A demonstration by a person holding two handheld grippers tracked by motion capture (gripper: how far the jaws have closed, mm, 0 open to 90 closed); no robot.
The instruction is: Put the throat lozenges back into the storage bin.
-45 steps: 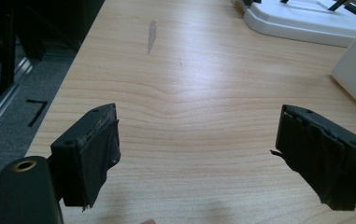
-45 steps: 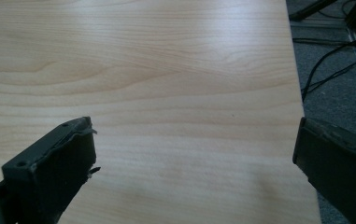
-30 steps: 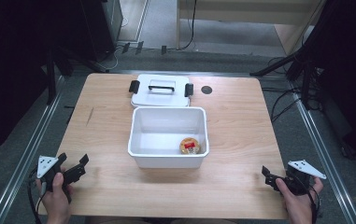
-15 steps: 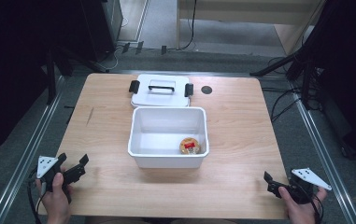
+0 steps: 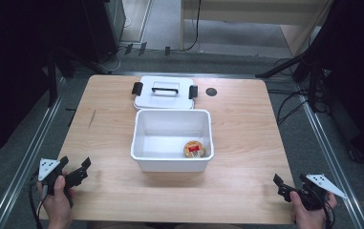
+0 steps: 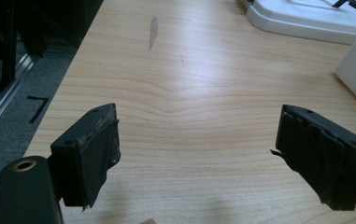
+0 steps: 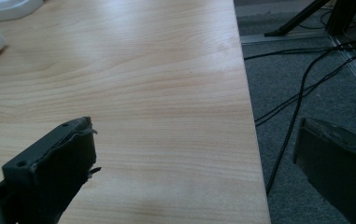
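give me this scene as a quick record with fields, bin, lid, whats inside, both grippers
bin: white open bin, mid-table
contents: one small round container, front right corner of the bin
lid: white lid with black handle and clips, flat on the table just behind the bin
left hand-held gripper: open, nothing held, near front left corner of table
right hand-held gripper: open, nothing held, at front right table edge

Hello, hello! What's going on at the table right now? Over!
Left gripper and right gripper open, empty, at near corners. White bin holds round snack cup; lid off behind. Nothing between.
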